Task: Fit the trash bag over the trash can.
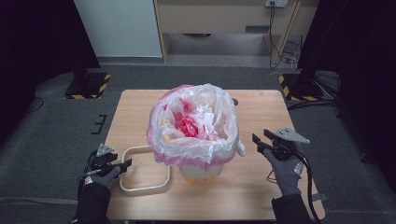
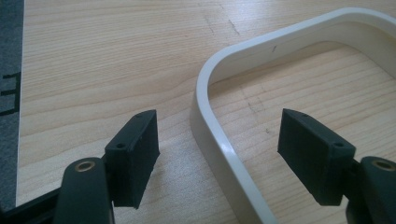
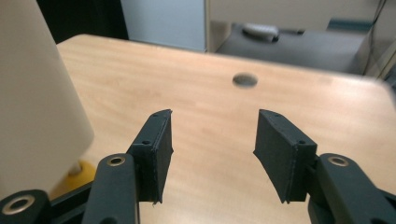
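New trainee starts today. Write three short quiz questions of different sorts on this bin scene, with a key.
1. True or false: the left gripper has its jaws open astride the cream ring.
2. What lines the bin? A) a pink-edged plastic bag B) a blue cloth C) nothing
3. Fill in: the right gripper holds ____.

Key: 1 true; 2 A, the plastic bag; 3 nothing, its jaws stand open over the table.

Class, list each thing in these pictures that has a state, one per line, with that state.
White plastic bin: upright, liner fitted, holding red and white scraps.
Translucent pink-tinted bag liner: open, folded over the rim.
Cream plastic ring frame: flat on table.
Left gripper: open, straddling frame.
Right gripper: open, empty.
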